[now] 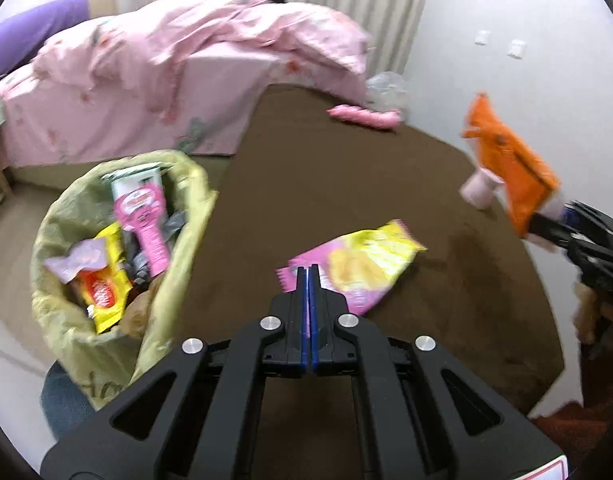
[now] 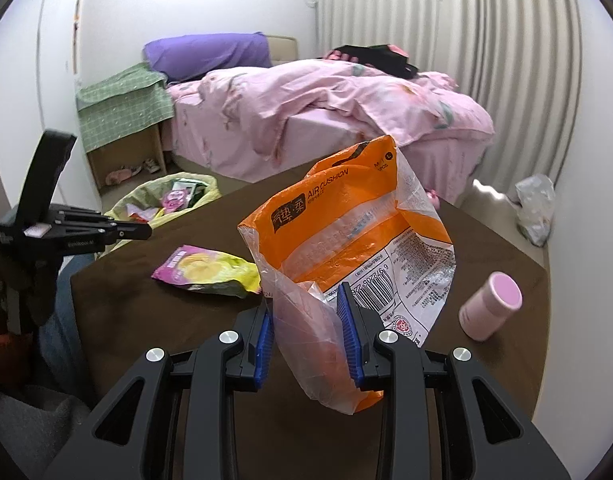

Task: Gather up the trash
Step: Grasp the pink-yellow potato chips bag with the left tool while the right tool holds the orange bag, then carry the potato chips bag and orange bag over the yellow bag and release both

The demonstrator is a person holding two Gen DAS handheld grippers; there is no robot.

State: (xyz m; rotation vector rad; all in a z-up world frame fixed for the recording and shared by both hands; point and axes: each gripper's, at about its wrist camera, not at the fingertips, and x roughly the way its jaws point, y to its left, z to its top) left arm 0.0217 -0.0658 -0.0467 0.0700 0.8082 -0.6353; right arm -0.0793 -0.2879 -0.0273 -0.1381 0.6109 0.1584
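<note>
Pinching an orange bag [image 2: 346,240], right hand-held gripper [image 2: 308,332], left hand-held gripper [image 1: 307,276] pressed together empty, snack packet [image 1: 358,268] just ahead, bin [image 1: 106,240] to its left.

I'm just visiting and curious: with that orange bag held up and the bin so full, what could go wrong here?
1. The right gripper pinches only the thin clear bottom of the orange bag; it might slip or tear.
2. The trash bag already looks stuffed, so the big bag may not fit.
3. The left gripper looks shut with nothing in it, above the yellow wrapper on the table.
</note>
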